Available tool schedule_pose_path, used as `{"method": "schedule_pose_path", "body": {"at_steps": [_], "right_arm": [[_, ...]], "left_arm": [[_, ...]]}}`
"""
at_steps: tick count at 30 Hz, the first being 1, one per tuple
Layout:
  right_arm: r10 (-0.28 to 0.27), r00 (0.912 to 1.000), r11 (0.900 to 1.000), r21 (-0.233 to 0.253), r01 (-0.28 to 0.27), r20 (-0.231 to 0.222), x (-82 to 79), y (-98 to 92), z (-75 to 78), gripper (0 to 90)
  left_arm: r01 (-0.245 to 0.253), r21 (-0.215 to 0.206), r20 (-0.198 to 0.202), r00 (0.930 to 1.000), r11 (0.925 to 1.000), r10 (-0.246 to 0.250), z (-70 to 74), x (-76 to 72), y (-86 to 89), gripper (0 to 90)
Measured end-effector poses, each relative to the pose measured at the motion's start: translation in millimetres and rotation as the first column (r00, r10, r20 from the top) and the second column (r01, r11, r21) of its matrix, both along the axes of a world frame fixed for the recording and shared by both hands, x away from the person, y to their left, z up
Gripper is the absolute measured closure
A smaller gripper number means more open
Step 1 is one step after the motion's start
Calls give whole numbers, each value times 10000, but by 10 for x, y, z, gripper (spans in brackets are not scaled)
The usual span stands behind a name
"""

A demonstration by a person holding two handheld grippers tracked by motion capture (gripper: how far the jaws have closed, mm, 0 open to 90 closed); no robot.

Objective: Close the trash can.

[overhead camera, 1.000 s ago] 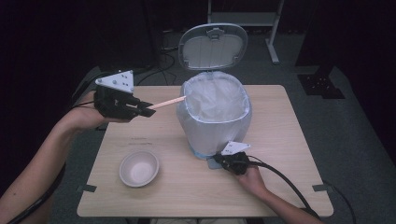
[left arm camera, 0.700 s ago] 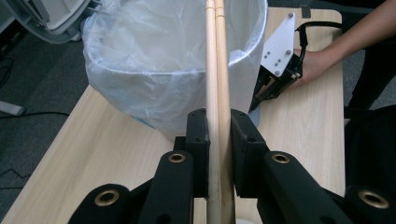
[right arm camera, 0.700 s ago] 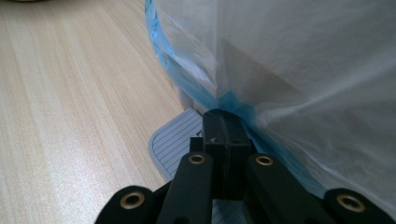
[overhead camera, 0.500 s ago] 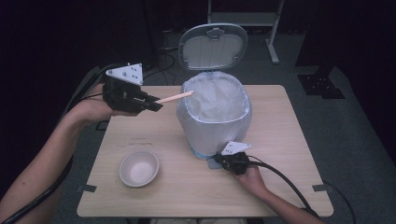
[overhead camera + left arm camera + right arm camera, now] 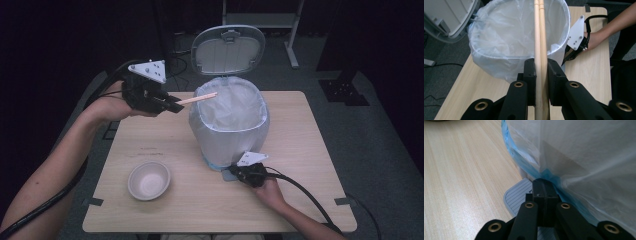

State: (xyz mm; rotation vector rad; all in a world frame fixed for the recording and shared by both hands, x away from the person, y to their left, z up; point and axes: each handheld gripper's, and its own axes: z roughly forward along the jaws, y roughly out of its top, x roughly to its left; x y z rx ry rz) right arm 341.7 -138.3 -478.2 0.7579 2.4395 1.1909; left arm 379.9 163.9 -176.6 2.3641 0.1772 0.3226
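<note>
High view: the left gripper pinches pale wooden chopsticks, which point right, tips over the rim of the open bin; a bowl sits well apart on the table.

Left gripper view: the chopsticks lie side by side, running straight ahead over the bin.

Right gripper view: the right gripper, jaws pressed together, rests on the pedal.

The room was dark, with a grey floor under a light wooden table.
</note>
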Motion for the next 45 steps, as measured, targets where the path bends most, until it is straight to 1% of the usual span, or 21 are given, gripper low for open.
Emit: {"method": "schedule_pose_path", "body": {"at_steps": [2,3,5,9,12,15,17,19,20,21,23,26,28,30,35,43,45], "right_arm": [[29,10000,10000,-62,-29,23,2,-6,0,900],[66,10000,10000,-59,-66,58,7,-8,-1,900],[53,10000,10000,-38,-52,18,6,-8,0,900],[50,10000,10000,-40,-49,20,5,-8,0,900],[51,10000,10000,-39,-51,21,6,-8,0,900],[52,10000,10000,-38,-52,21,6,-8,0,900],[56,10000,10000,-36,-55,24,6,-8,0,900],[54,10000,10000,-35,-54,20,6,-8,0,900],[60,10000,10000,-32,-60,7,6,-8,0,900],[61,10000,10000,-30,-61,7,7,-9,0,900],[66,10000,10000,-34,-66,20,7,-8,0,900],[72,10000,10000,-34,-72,29,7,-9,-1,900],[67,10000,10000,-35,-67,26,7,-8,-1,900],[61,10000,10000,-53,-61,34,5,-8,-1,900],[50,10000,10000,-61,-50,34,3,-7,0,900],[28,10000,10000,-43,-28,25,-2,-2,0,900],[23,10000,10000,-22,-23,9,-5,1,0,900]], "left_arm": [[33,91,18,10000,10000,-33,21,21,-30,794],[21,54,-7,10000,10000,-21,26,30,-53,794],[34,173,39,10000,9998,-34,42,49,-76,794],[13,125,20,10000,9999,-13,60,95,-136,794],[32,185,-19,10000,9998,-31,70,132,-179,794],[18,186,-50,10000,9998,-17,67,168,-225,794],[77,324,-17,10000,9994,-76,69,195,-252,794],[76,319,-10,10000,9995,-76,68,216,-280,794],[65,300,17,10000,9995,-66,67,222,-296,794],[106,371,80,9999,9993,-109,71,230,-313,794],[118,303,38,9999,9995,-120,68,239,-342,794],[204,387,42,9998,9990,-206,71,262,-391,794],[227,339,21,9997,9992,-228,67,273,-431,794],[307,422,52,9995,9986,-309,71,294,-467,794],[421,433,47,9991,9982,-423,63,334,-560,794],[432,502,12,9991,9978,-433,42,395,-651,794],[425,464,-32,9991,9980,-424,35,407,-673,794]]}}
